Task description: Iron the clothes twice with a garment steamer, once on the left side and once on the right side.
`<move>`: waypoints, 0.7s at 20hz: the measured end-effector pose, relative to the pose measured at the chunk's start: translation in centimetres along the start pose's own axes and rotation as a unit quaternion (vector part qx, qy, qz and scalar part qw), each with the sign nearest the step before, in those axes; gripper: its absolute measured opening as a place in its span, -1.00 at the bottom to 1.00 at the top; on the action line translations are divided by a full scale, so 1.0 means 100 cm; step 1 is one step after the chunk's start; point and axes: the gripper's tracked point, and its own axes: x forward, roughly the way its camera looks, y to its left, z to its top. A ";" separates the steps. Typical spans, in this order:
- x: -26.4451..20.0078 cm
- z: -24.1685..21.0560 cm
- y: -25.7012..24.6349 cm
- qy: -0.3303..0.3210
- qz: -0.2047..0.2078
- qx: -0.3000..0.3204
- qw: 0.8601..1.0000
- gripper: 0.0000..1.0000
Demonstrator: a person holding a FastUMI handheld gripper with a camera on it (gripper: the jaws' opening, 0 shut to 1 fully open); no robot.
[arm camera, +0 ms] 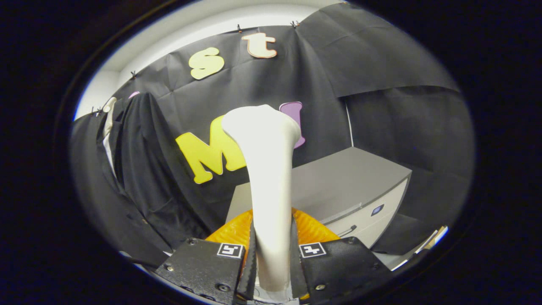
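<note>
A white garment steamer (269, 178) stands upright between my fingers, its flared head at the top and its slim handle pinched by both pads. My gripper (271, 254) is shut on that handle. A dark jacket (127, 178) hangs on a pale hanger off to the left of the steamer, against the black cloth wall, some way beyond the fingers. The steamer's head is apart from the jacket and to its right. The steamer's lower end is hidden between the finger blocks.
A grey cabinet (338, 186) with drawers stands just behind and right of the steamer. An orange ribbed object (313, 228) lies right behind the fingers. Black cloth walls close the back and right.
</note>
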 end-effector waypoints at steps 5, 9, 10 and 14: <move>-0.035 -0.023 0.041 -0.031 -0.006 -0.026 0.999 -0.30; -0.045 -0.025 0.075 -0.046 -0.004 -0.046 0.998 -0.30; -0.048 -0.023 0.085 -0.048 0.004 -0.050 0.998 -0.30; -0.049 -0.008 0.137 -0.074 0.042 -0.061 0.995 -0.30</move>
